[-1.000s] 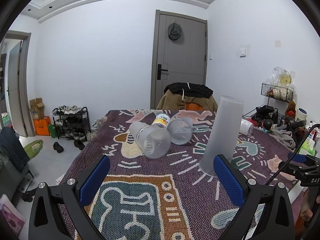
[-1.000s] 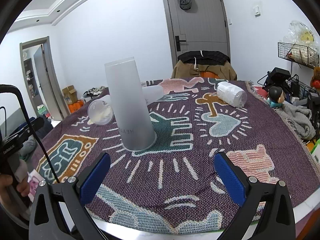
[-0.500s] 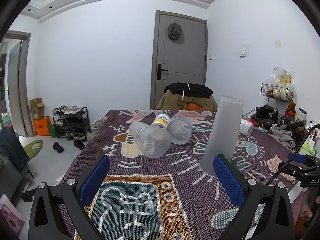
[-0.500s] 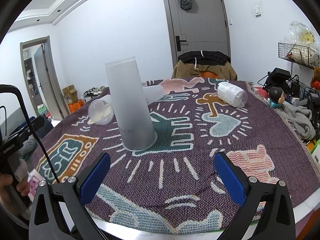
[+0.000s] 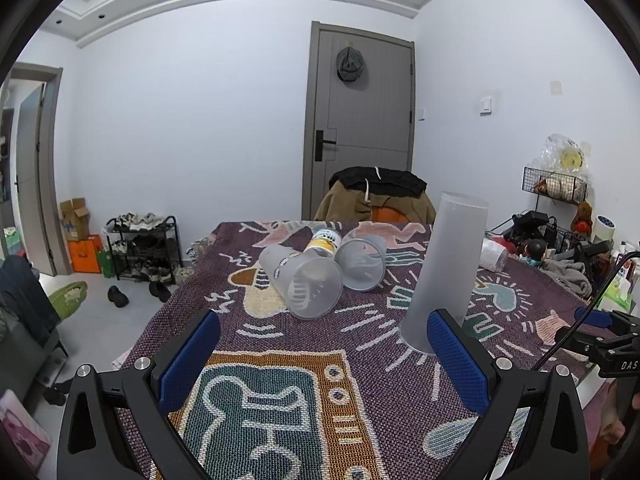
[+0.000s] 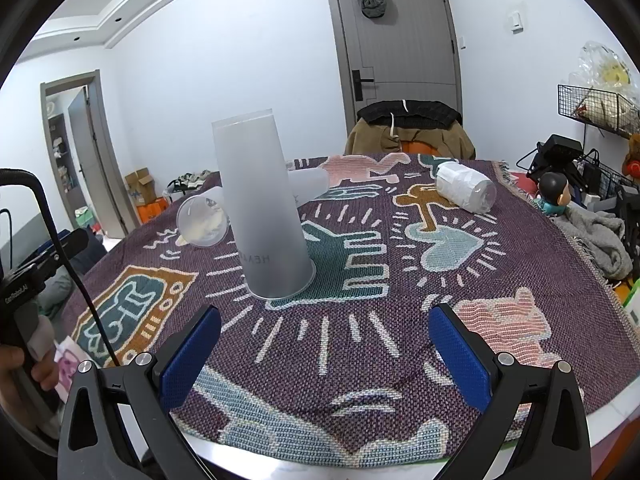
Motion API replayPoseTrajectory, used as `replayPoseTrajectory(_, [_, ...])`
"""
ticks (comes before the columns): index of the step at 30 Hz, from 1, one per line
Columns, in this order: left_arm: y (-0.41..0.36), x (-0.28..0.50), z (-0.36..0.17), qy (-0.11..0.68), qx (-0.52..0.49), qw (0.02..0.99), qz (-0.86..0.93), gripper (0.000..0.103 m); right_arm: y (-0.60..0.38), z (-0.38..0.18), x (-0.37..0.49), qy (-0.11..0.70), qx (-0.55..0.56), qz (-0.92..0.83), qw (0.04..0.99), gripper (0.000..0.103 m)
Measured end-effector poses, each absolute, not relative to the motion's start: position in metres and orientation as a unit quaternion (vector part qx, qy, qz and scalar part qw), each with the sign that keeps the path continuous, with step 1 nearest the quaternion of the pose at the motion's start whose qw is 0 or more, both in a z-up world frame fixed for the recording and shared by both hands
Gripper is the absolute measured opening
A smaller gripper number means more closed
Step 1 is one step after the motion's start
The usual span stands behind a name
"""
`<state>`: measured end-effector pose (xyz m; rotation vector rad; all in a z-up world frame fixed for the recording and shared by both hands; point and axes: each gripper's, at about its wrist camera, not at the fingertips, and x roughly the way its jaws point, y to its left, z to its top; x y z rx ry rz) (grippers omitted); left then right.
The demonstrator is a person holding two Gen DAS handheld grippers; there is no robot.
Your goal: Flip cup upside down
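Tall frosted translucent plastic cup (image 6: 264, 216) noted mouth-down on patterned woven cloth (image 6: 460, 280) over bench, wide rim seated flat for stability. Left tongs (image 5: 324, 356) and right tongs (image 6: 324, 354) both spread wide, gripping nothing, short of cup. Flip judged complete.

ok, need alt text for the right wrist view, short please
A tall frosted cup stands upside down, mouth on a patterned woven tablecloth, ahead and left of the open, empty right tongs. Behind it two clear cups lie on their sides, a paper-wrapped cup lies farther right, and a grey door closes the background.
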<state>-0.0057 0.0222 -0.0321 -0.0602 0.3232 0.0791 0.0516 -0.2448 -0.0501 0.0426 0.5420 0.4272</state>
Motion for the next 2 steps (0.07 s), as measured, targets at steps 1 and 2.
replayPoseTrajectory(1, [0.0227, -0.0054, -0.0321, 0.161, -0.032, 0.986, 0.039, 0.103, -0.2447, -0.0506, 0.0513, 0.266, 0.021, 0.21, 0.941, 0.103])
replayPoseTrajectory(2, [0.0228, -0.0053, -0.0321, 0.162, -0.034, 0.986, 0.037, 0.103, -0.2444, -0.0503, 0.0519, 0.266, 0.021, 0.21, 0.941, 0.103])
